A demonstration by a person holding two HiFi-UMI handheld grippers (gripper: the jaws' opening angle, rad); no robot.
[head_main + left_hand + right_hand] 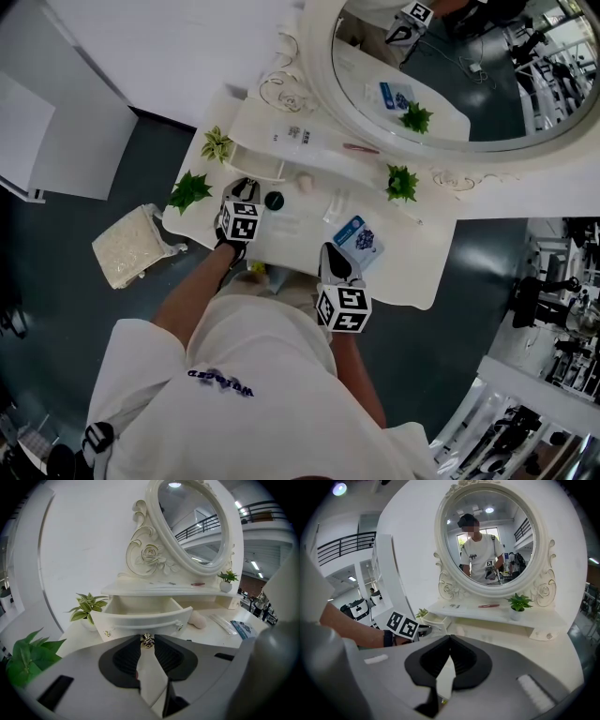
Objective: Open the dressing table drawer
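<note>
The small cream drawer (pixel 140 619) on the left of the white dressing table (pixel 412 281) stands pulled out, and its inside looks empty. My left gripper (pixel 147 641) is shut on the drawer's little metal knob (pixel 147 640), which sits between the black pads (pixel 126 656). From the head view the left gripper (pixel 247 187) reaches the drawer (pixel 255 167) from the front. My right gripper (pixel 449 638) is shut with nothing in it. It hovers over the table's front middle (pixel 333 253), apart from the drawer.
An oval mirror (pixel 450 75) rises behind the shelf (pixel 309 141). Small potted plants (pixel 190 190) (pixel 402 182) stand at the left corner and on the right. A blue packet (pixel 358 236), a black round lid (pixel 274 200) and a beige sponge (pixel 198 619) lie on the tabletop. A white bag (pixel 127 246) lies on the floor.
</note>
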